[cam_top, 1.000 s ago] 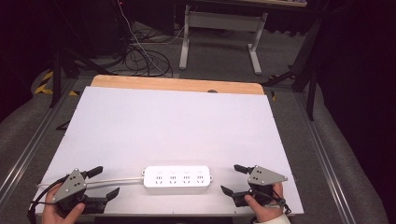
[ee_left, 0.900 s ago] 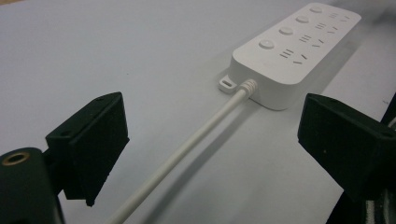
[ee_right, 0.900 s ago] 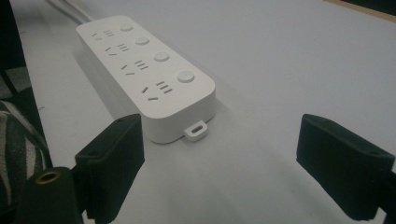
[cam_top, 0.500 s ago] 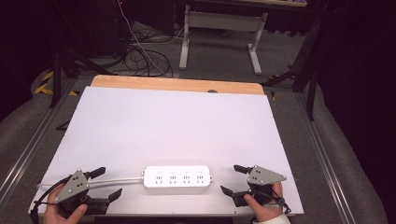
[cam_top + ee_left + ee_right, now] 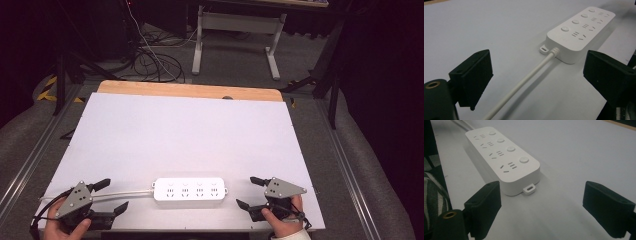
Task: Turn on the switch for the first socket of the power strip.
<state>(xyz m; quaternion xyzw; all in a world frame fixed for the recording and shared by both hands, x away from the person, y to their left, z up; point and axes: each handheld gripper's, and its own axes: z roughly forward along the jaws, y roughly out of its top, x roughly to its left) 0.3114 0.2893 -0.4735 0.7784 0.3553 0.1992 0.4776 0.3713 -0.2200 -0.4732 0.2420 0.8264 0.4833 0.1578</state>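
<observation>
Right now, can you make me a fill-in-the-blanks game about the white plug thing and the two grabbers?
1. The power strip has ____ round buttons.
2. The cord leaves the strip at the end nearer the ____ gripper.
3. The right gripper has its fingers ____, with nothing between them.
4. The strip lies on a ____ sheet.

Missing words: four; left; open; white
</observation>
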